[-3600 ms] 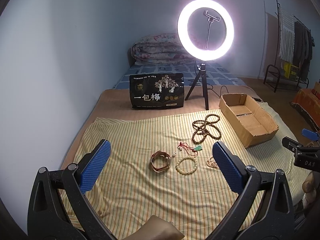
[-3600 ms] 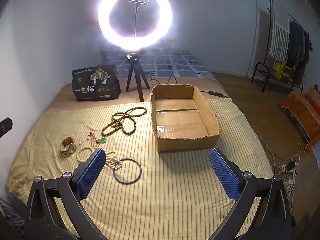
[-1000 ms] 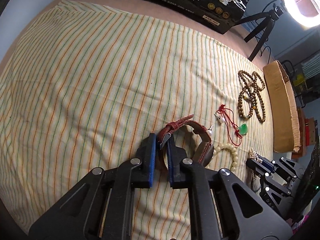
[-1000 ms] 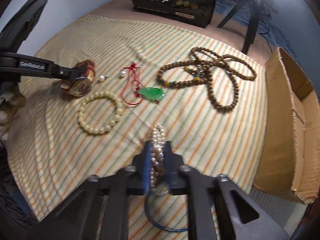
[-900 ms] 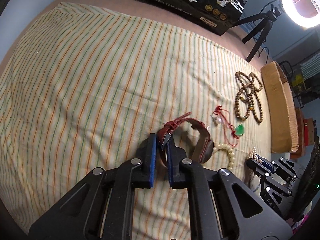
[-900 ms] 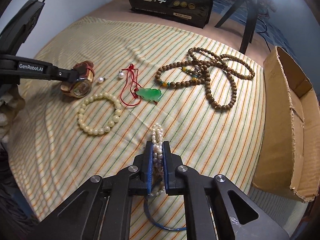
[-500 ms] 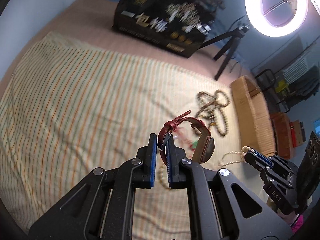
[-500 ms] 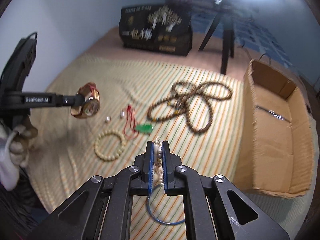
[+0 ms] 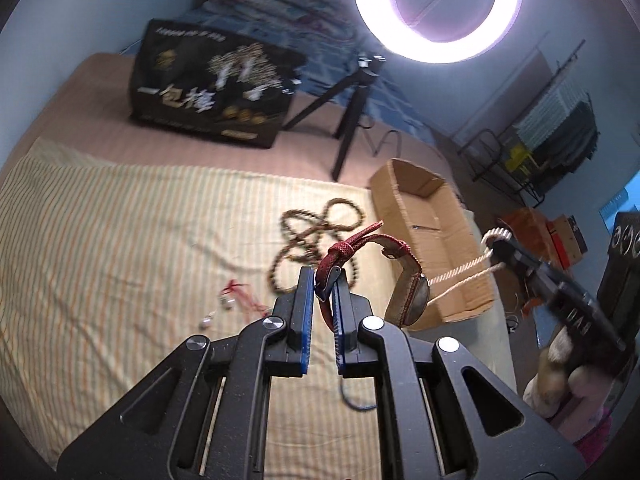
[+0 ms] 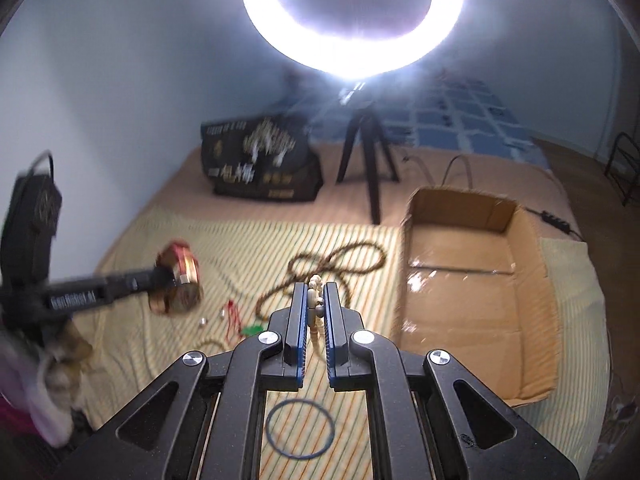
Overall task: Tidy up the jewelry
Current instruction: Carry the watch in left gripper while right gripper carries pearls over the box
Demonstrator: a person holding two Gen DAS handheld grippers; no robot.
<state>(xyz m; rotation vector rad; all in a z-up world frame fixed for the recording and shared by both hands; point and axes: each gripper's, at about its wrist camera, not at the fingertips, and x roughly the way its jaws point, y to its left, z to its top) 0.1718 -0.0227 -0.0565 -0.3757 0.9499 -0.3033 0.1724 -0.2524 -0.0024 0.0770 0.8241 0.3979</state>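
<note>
Left tool (image 9: 320, 280) was pinched on the red strap of the watch (image 9: 406, 292), held above the striped cloth (image 9: 120, 248). Right tool (image 10: 316, 292) was clamped on the pearl strand (image 10: 314, 300), also off the cloth. Cardboard box (image 10: 472, 280) sat at two o'clock of the right tool; brown bead necklace (image 10: 340, 260) lay at twelve.

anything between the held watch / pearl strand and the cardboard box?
Nothing visible. The left gripper holds the watch and the right gripper the pearl strand, both in the air; the cardboard box is open-topped and looks empty.
</note>
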